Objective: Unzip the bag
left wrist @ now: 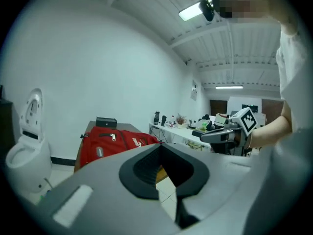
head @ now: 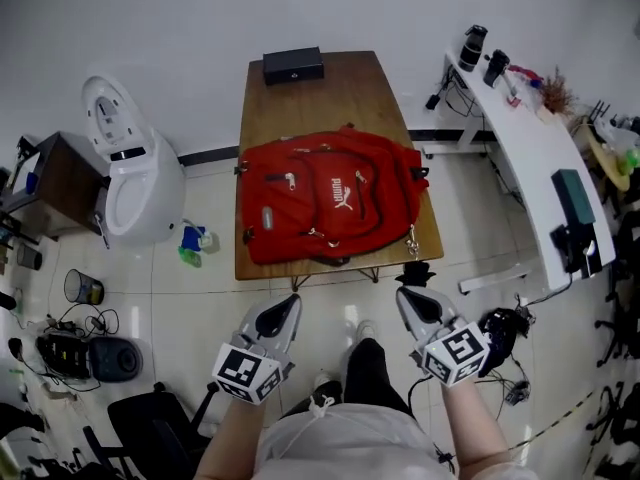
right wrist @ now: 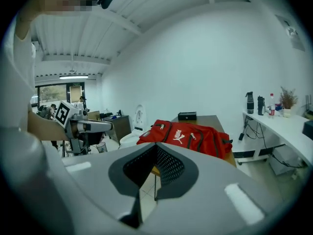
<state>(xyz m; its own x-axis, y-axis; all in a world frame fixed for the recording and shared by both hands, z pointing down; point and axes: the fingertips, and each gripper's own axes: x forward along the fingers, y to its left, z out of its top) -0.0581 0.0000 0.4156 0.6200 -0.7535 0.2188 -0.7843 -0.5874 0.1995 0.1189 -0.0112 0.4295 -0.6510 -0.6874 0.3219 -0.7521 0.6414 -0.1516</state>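
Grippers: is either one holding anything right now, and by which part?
Nothing is held. The left gripper and right gripper are both shut and empty, short of the table, where the red backpack lies untouched.

Red bag flat on wooden table

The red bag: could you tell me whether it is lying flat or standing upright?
Lying flat: the bag is spread on the table, its logo side facing up.

Head view overhead, 2 gripper views low, level — all share red bag
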